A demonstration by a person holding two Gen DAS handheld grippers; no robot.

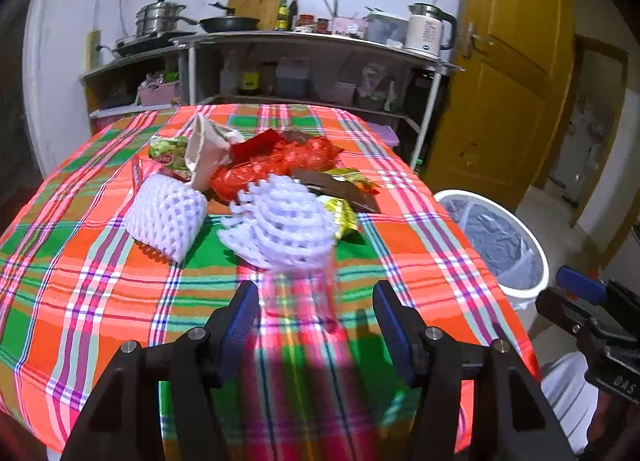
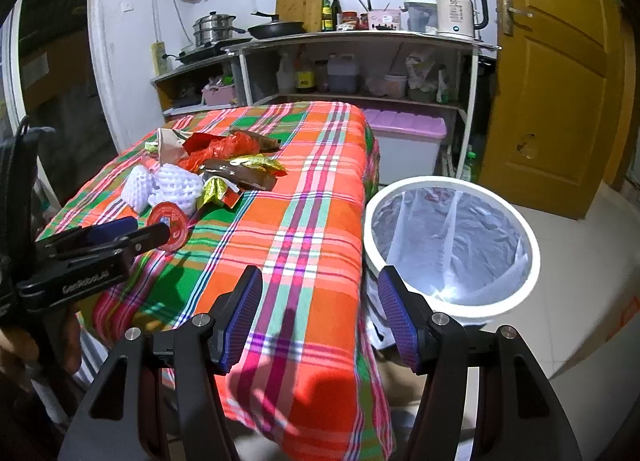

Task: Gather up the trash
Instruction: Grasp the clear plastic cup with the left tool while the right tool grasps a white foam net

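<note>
A pile of trash lies mid-table on the plaid cloth (image 1: 100, 301): two white foam fruit nets (image 1: 168, 217) (image 1: 288, 221), a red plastic bag (image 1: 276, 165), a brown wrapper (image 1: 340, 189), yellow wrappers (image 1: 344, 217) and a green snack packet (image 1: 170, 153). My left gripper (image 1: 316, 313) is open just short of the nets, with a blurred clear plastic item (image 1: 300, 341) between its fingers, apart from the right pad. The right wrist view shows a round red-topped thing (image 2: 168, 225) at the left gripper (image 2: 136, 233). My right gripper (image 2: 320, 313) is open and empty over the table's near corner, beside the white lined bin (image 2: 472, 311).
The bin (image 1: 520, 293) stands on the floor off the table's right edge. Behind the table a shelf unit (image 2: 360, 39) carries pots, a pan, bottles and a kettle (image 2: 456, 9). A purple-lidded box (image 2: 404, 129) sits under it. A yellow door (image 2: 560, 81) is at right.
</note>
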